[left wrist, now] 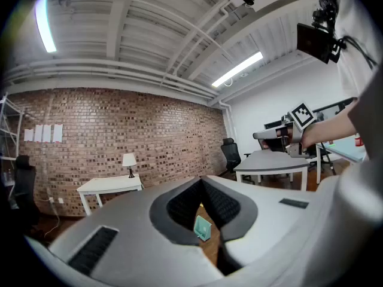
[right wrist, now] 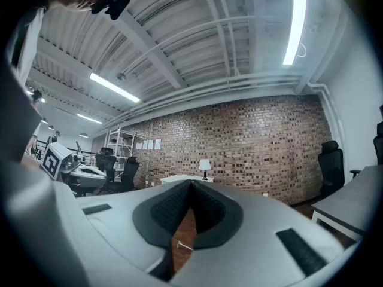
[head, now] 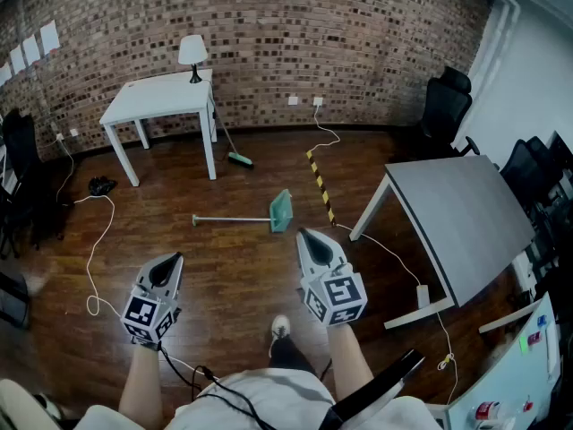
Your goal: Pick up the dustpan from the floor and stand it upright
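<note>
Facing a brick wall [head: 358, 34] across a dark wooden floor [head: 233, 267], you are standing with obstacles on both sides. At your far left, dark chairs [head: 20, 164] are crowding the edge, and a white cable [head: 97, 240] is trailing over the boards from the wall toward your left gripper [head: 168, 262]. You are holding that gripper low and nearly level, and its own view is showing the left gripper [left wrist: 201, 182] with its jaws pressed together and nothing between them. Farther back, a white table [head: 161, 97] carrying a small lamp [head: 192, 56] is standing against the wall, with a broom [head: 236, 155] leaning at its right leg. The stretch of floor ahead of you is lying open, and the dustpan [head: 280, 211] is lying flat in it, between the white table and the grey table, well apart from both grippers. Your right gripper [head: 310, 236] is pointing level toward it, and its own view is showing the right gripper [right wrist: 191, 185] closed tight and empty too. To its right, a black-and-yellow strip [head: 320, 184] is running across the boards, a grey table [head: 466, 213] is cutting in at an angle, and black chairs [head: 446, 106] are lining the white wall. The dustpan is showing a teal pan at its right end and a thin pale handle reaching left along the floor; through the left gripper's view the dustpan [left wrist: 203, 228] is appearing small, just under the closed tips.
</note>
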The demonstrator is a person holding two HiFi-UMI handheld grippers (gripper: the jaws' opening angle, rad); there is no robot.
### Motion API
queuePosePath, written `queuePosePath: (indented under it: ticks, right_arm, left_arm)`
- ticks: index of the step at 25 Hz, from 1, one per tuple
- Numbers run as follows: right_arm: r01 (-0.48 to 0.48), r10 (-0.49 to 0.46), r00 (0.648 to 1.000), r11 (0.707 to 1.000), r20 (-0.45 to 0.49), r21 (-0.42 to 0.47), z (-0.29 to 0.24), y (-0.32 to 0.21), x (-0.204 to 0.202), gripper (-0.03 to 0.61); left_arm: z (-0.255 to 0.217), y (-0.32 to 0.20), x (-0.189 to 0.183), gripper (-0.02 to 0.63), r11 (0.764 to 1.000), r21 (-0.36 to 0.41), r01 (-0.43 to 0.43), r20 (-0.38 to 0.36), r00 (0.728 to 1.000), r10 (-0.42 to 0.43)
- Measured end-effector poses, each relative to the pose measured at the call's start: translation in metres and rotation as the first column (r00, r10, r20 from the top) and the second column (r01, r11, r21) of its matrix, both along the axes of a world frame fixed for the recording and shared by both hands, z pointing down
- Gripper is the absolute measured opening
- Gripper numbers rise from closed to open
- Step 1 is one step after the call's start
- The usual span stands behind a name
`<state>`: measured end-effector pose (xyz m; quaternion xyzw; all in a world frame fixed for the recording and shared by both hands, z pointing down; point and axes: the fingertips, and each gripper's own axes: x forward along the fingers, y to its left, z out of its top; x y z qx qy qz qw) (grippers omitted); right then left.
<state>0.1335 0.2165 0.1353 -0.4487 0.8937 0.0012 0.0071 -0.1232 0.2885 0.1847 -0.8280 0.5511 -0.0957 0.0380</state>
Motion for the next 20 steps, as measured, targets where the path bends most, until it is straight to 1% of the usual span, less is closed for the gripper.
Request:
queuePosePath:
  ticks: [4, 7, 9, 12, 16, 20]
  right_arm:
    - [0.014, -0.014, 1.0, 1.0, 0.003, 0.01, 0.003, -0.042, -0.009, -0.018]
    - [0.026, -0.026, 0.999, 1.0, 0.021, 0.004, 0.008, -0.084, -0.008, -0.018]
    - [0.029, -0.029, 0.999, 1.0, 0.025, -0.002, 0.013, -0.119, -0.007, -0.02]
    - [0.03, -0.03, 0.999, 1.0, 0.031, -0.007, 0.014, -0.183, -0.006, -0.018]
    - [0.052, -0.052, 0.996, 0.999, 0.068, 0.007, -0.002, -0.265, 0.001, -0.02]
    - [0.057, -0.059, 0.998, 0.997, 0.039, 0.046, -0.019, -0.335, 0.013, -0.02]
  left_arm:
    - [0.006, -0.044, -0.009, -0.009, 1.0, -0.004, 0.007, 0.007, 1.0, -0.007]
    - [0.015, -0.082, -0.011, -0.009, 1.0, -0.017, -0.001, 0.033, 0.999, 0.001]
    - [0.021, -0.112, -0.016, -0.009, 1.0, -0.029, 0.009, 0.043, 0.999, -0.008]
    - [0.023, -0.168, -0.026, -0.009, 0.998, -0.037, 0.041, 0.036, 0.999, -0.04]
    - [0.009, -0.242, -0.023, -0.009, 0.998, -0.001, 0.07, 0.072, 0.995, -0.07]
    - [-0.008, -0.308, -0.023, -0.009, 0.992, 0.041, 0.116, 0.066, 0.991, -0.118]
